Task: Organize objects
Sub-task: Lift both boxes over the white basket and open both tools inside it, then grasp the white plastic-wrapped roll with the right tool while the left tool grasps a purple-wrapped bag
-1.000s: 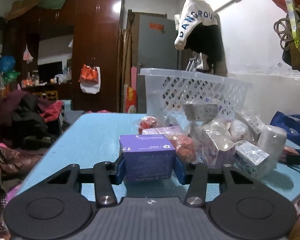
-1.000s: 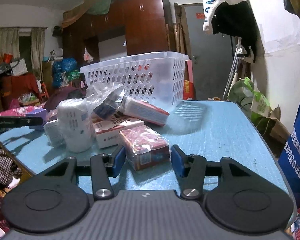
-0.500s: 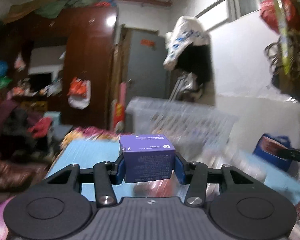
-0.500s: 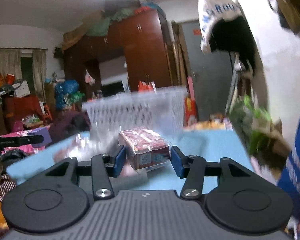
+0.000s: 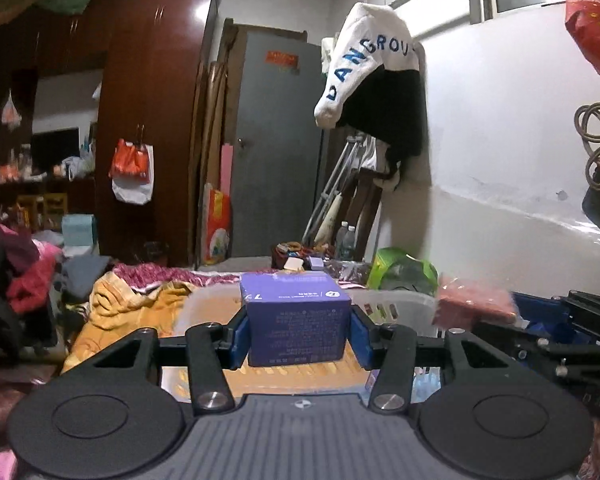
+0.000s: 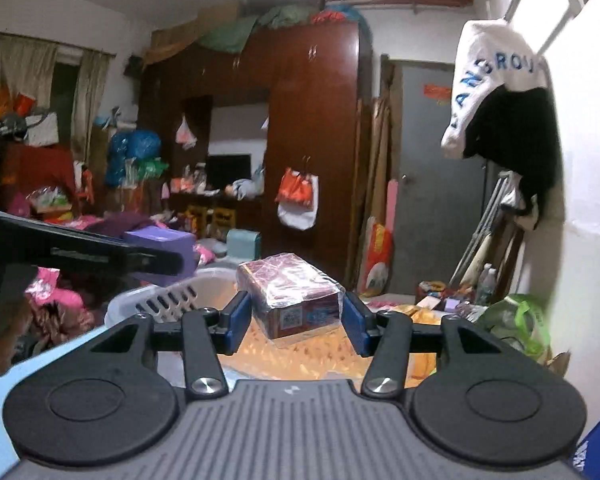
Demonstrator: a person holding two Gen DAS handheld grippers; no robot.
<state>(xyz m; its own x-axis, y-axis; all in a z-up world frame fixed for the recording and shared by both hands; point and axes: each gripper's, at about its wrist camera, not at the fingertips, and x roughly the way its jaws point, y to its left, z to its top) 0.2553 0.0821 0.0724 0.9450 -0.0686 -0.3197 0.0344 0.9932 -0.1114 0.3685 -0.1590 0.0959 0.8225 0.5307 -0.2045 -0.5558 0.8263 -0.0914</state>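
Both grippers have just been opening over the white plastic lattice basket (image 5: 396,308), left gripper (image 5: 299,334) around the purple cardboard box (image 5: 296,326), right gripper (image 6: 296,320) around the red film-wrapped packet (image 6: 290,300), so I'd release low and centred inside the rim.

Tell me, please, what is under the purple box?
The white basket is open below the purple box. Part of its slotted floor shows in front. The box itself covers the floor behind it, so anything lying there cannot be seen.
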